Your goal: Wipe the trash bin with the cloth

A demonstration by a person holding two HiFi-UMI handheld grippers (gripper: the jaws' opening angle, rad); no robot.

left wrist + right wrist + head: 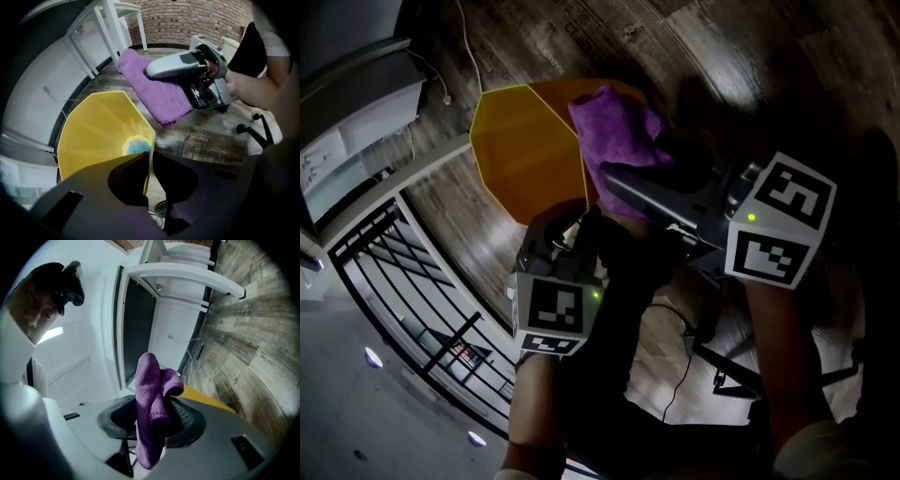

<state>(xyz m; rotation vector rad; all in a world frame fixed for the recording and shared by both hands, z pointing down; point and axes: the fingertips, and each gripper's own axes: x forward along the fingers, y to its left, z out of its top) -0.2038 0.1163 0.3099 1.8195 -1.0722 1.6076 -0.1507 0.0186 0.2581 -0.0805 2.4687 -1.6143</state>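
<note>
A yellow trash bin [525,150] lies tipped on the wooden floor, its mouth facing my left gripper. My left gripper [148,159] is shut on the bin's rim [150,140], with one jaw inside the bin [98,136] and one outside. In the head view this gripper [572,220] sits at the bin's near edge. My right gripper [151,427] is shut on a purple cloth [150,399] that sticks up folded between its jaws. The cloth [614,127] hangs over the bin's right side, and the left gripper view shows the cloth [154,89] draping from the right gripper [159,70].
A black metal rack [403,281] stands to the left. White table legs [105,28] and a brick wall [197,18] are behind the bin. A chair base with castors [255,129] is at the right. A cable [675,380] lies on the floor near my feet.
</note>
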